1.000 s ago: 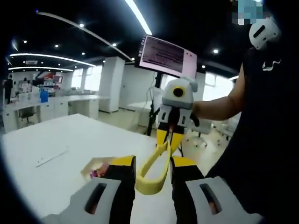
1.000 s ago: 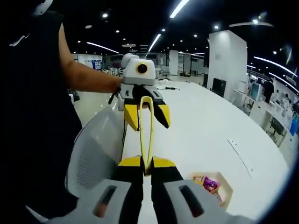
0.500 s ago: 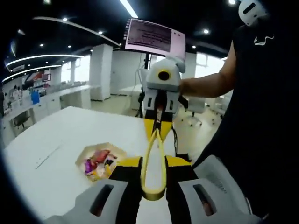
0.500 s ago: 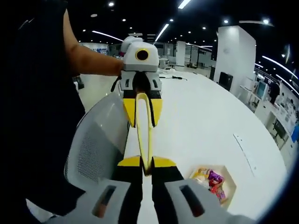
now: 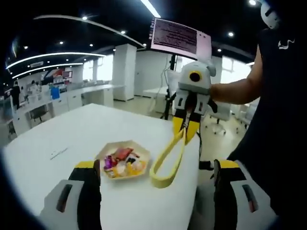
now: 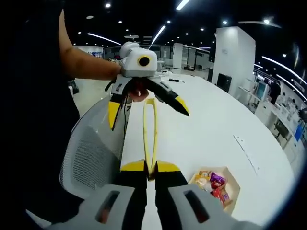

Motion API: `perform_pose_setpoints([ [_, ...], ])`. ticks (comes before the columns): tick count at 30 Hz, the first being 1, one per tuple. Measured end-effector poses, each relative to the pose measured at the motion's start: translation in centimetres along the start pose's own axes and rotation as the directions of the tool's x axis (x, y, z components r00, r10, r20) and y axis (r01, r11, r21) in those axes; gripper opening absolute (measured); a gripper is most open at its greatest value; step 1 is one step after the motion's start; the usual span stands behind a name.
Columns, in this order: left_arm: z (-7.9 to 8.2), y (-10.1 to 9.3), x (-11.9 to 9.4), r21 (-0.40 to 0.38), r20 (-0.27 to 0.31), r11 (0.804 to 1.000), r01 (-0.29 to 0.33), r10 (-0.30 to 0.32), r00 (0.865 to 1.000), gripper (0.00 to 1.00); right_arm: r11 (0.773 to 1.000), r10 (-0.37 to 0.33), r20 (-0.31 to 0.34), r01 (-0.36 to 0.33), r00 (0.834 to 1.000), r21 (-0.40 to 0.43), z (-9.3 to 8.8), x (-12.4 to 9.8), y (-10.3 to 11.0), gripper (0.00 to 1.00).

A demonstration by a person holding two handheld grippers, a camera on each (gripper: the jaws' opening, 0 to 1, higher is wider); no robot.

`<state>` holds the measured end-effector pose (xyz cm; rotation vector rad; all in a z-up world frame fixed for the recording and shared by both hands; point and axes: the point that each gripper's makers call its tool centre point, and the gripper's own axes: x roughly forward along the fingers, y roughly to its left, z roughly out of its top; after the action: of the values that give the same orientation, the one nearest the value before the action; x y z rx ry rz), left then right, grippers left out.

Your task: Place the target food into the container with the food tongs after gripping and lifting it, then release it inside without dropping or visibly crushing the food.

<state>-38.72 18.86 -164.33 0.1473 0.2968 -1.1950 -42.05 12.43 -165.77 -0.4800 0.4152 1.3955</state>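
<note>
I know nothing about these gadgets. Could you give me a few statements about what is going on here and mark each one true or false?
1. The right gripper is shut on the yellow looped food tongs. True.
2. The left gripper is clamped on the tongs too. False: its jaws stand wide apart, with the tongs' loop end between them, untouched.
3. The shallow beige tray on the white table holds colourful wrapped snacks. True.
4. The tongs are pinching a snack. False: they carry nothing and sit apart from the tray.
5. A grey mesh chair stands beside the table. True.
</note>
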Motion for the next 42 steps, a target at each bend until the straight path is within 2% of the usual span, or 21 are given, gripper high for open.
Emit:
perform_pose_setpoints([
  [2,-0.4,1.2,-0.8,0.008,0.021,0.998,-0.065,0.065,0.998,0.99,1.0,-0.005,-0.019,0.005,1.0,-0.017,-0.7,0.5,0.1,0.04],
  [4,-2.0,2.7,-1.8,0.013,0.011,0.989,-0.148,0.148,0.989,0.99,0.999,-0.005,-0.057,0.003,0.998,-0.037,-1.9,1.2,0.3,0.04],
  [6,-3.5,2.7,-2.4,-0.016,-0.006,0.989,-0.147,0.147,0.989,0.99,0.999,-0.006,-0.065,0.003,0.998,-0.036,-2.6,1.7,0.5,0.04],
  [7,-4.9,2.7,-3.0,-0.057,-0.041,0.986,-0.159,0.157,0.987,0.99,0.999,-0.013,-0.07,0.011,0.997,-0.032,-3.2,2.1,0.4,0.04],
  [9,-6.6,3.3,-3.9,-0.046,-0.086,0.976,-0.211,0.206,0.975,0.99,0.999,-0.042,-0.078,0.04,0.996,-0.028,-4.2,2.6,0.0,0.04],
  [10,-7.3,3.6,-4.5,-0.024,-0.092,0.971,-0.237,0.234,0.968,0.99,0.999,-0.046,-0.08,0.044,0.996,-0.018,-4.8,2.9,0.0,0.04],
  [13,-8.7,4.3,-6.2,-0.047,-0.094,0.954,-0.297,0.292,0.952,0.99,0.998,-0.057,-0.092,0.056,0.994,-0.021,-5.7,3.6,-0.1,0.03],
  [14,-9.2,4.8,-7.0,-0.042,-0.096,0.944,-0.327,0.322,0.942,0.99,0.998,-0.056,-0.095,0.054,0.994,-0.016,-6.1,3.9,0.0,0.03],
  [17,-10.2,5.2,-8.6,-0.042,-0.103,0.93,-0.366,0.361,0.927,0.99,0.997,-0.067,-0.11,0.064,0.992,-0.033,-6.6,4.5,-0.1,0.04],
  [21,-11.2,5.6,-10.4,-0.059,-0.112,0.915,-0.4,0.392,0.913,0.99,0.998,-0.064,-0.114,0.063,0.991,-0.007,-7.3,5.5,-0.4,0.04],
  [25,-11.9,5.8,-11.5,-0.073,-0.106,0.905,-0.419,0.411,0.905,0.99,0.997,-0.08,-0.128,0.076,0.989,-0.034,-8.2,6.8,-0.7,0.04],
  [26,-12.2,5.7,-11.6,-0.092,-0.108,0.903,-0.421,0.411,0.905,0.99,0.995,-0.092,-0.132,0.085,0.987,-0.054,-8.5,7.1,-0.9,0.04],
  [28,-12.6,5.6,-11.9,-0.097,-0.105,0.901,-0.423,0.414,0.904,0.99,0.997,-0.081,-0.137,0.079,0.987,-0.022,-9.2,8.0,-1.1,0.04],
  [30,-12.8,5.5,-11.9,-0.101,-0.101,0.9,-0.424,0.414,0.905,0.99,0.997,-0.073,-0.152,0.071,0.986,-0.024,-10.1,8.8,-1.1,0.04],
  [36,-13.5,4.5,-11.6,-0.142,-0.1,0.902,-0.407,0.397,0.913,0.99,0.997,-0.072,-0.175,0.073,0.982,0.0,-11.8,10.3,-1.5,0.04],
  [37,-13.4,4.4,-11.4,-0.107,-0.104,0.908,-0.404,0.394,0.913,0.99,0.997,-0.073,-0.177,0.075,0.981,0.006,-12.0,10.6,-1.6,0.04],
  [39,-13.0,4.4,-11.2,-0.03,-0.069,0.916,-0.401,0.398,0.915,0.99,0.997,-0.073,-0.18,0.076,0.981,0.007,-12.3,11.0,-1.7,0.05],
  [42,-13.7,4.4,-11.3,-0.038,-0.098,0.913,-0.406,0.401,0.911,0.99,0.998,-0.067,-0.197,0.068,0.978,-0.004,-12.8,11.7,-1.9,0.05],
])
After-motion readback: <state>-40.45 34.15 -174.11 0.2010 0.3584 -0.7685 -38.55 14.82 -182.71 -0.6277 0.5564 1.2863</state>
